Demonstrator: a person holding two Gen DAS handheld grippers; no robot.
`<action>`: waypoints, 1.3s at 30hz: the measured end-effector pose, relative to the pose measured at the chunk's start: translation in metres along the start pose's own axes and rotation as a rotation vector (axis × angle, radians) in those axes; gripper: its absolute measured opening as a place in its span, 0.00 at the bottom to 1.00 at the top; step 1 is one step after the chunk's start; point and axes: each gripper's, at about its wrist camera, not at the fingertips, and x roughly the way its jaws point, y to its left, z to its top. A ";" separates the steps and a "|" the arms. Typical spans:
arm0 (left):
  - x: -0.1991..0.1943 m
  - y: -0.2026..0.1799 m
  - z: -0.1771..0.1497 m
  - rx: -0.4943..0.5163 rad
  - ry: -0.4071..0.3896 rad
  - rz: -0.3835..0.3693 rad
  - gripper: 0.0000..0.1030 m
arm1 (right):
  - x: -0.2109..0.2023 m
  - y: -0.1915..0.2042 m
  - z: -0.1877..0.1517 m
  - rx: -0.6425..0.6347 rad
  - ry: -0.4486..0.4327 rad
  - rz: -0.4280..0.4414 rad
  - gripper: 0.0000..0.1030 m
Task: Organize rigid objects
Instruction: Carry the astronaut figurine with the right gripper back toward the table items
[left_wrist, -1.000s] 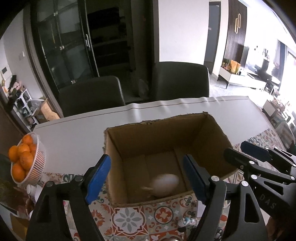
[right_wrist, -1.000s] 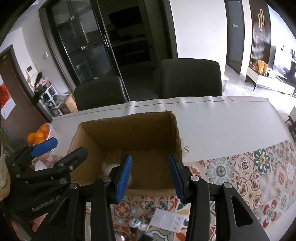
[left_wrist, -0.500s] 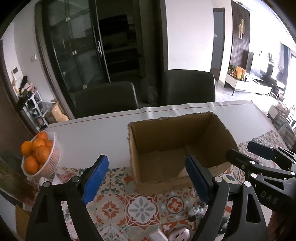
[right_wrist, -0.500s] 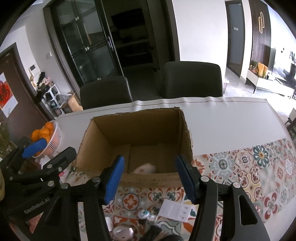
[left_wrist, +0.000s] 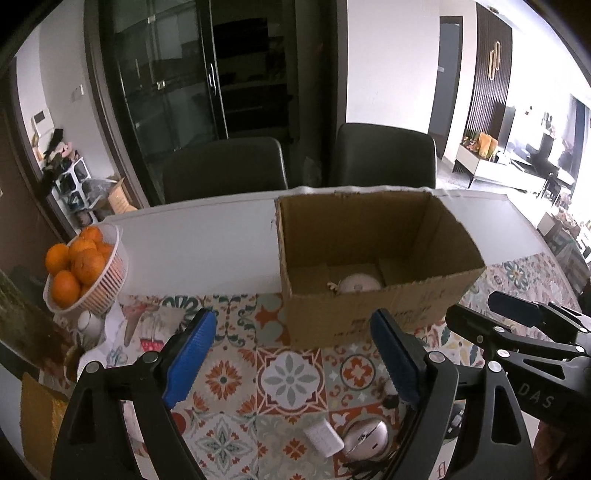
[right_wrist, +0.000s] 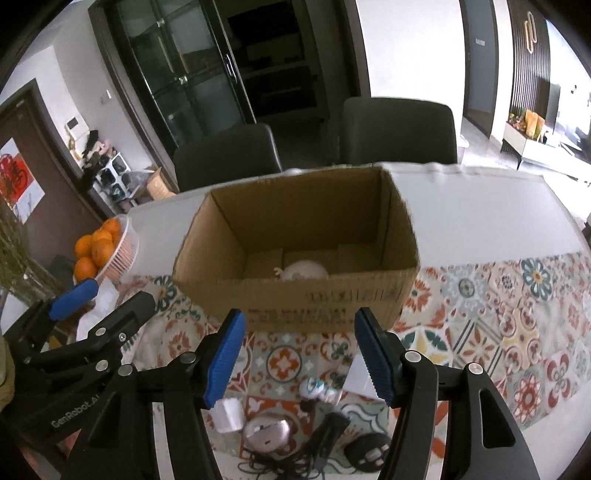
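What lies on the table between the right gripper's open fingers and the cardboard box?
Only bare patterned tablecloth lies between the right gripper and the cardboard box, as the right wrist view shows; the loose items sit nearer the camera.

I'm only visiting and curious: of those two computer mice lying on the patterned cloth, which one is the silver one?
The silver mouse lies nearer the white charger; the other mouse, further right in the right wrist view, is black.

1. The left gripper is matte black plastic with triangular cut-outs, silver round screw heads, and ribbed blue pads on its fingers.
2. The right gripper matches it; grey "DAS" lettering marks its side.
3. White "GenRobot.AI" lettering marks the left one.
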 end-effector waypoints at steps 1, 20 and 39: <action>0.001 0.001 -0.004 0.000 0.005 0.000 0.84 | 0.002 0.000 -0.003 0.002 0.006 0.002 0.61; 0.034 0.001 -0.061 0.001 0.106 0.020 0.84 | 0.044 -0.008 -0.060 0.039 0.110 0.007 0.73; 0.081 -0.005 -0.083 0.053 0.182 0.037 0.83 | 0.095 -0.029 -0.096 0.180 0.205 0.040 0.73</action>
